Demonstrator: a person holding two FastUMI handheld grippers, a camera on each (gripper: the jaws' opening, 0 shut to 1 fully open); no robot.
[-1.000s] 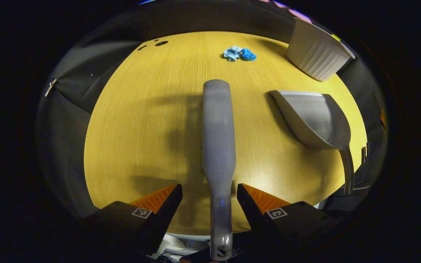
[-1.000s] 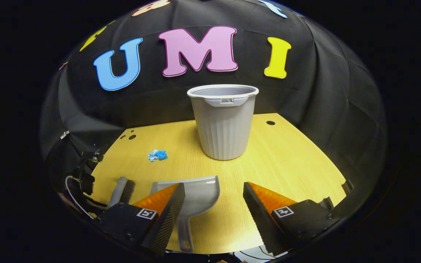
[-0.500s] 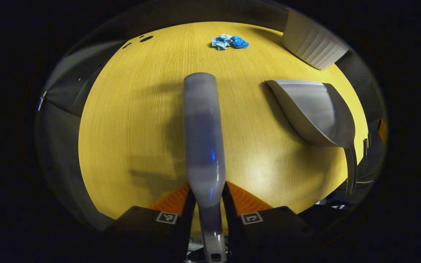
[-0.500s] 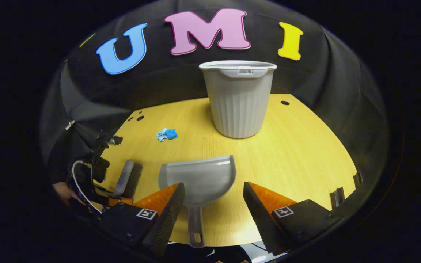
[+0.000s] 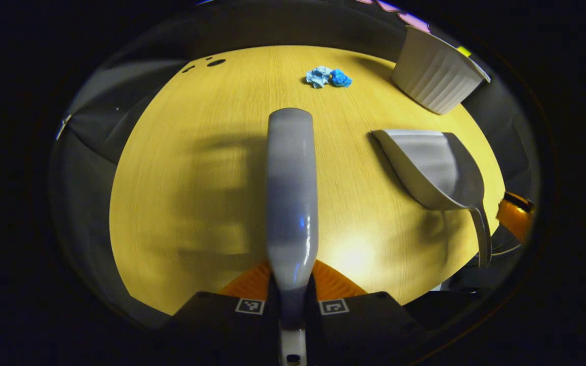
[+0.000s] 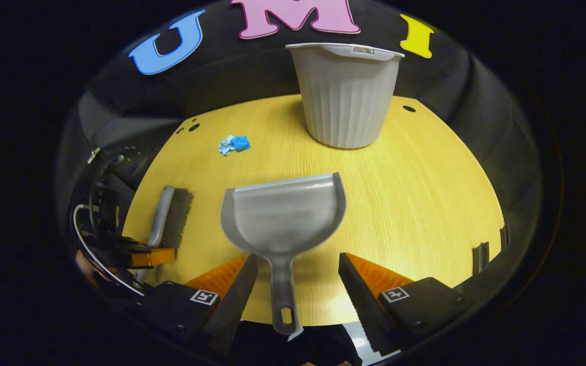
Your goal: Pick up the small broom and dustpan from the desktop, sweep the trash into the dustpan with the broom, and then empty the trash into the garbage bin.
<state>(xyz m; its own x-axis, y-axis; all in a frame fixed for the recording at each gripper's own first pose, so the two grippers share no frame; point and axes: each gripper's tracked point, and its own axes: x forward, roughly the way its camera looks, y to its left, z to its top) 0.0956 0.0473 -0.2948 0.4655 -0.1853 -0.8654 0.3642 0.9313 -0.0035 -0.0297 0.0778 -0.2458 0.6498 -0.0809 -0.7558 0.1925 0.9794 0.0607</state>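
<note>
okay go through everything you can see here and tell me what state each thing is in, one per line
left gripper: shut on the broom handle.
right gripper: open, fingers either side of the dustpan handle, not touching it.
broom: held by its handle; bristles by the desktop.
dustpan: lying flat on the desktop, empty, not gripped.
trash: crumpled blue wad, loose on the desktop, unswept.
garbage bin: upright at the back, open-topped; inside hidden.

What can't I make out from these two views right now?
- Garbage bin contents: right gripper view looks at its side wall; left gripper view cuts it at the edge.
- Broom bristles: under its back in left gripper view.
- Trash: too small to identify.
- Dustpan handle end: past the desktop edge.
</note>
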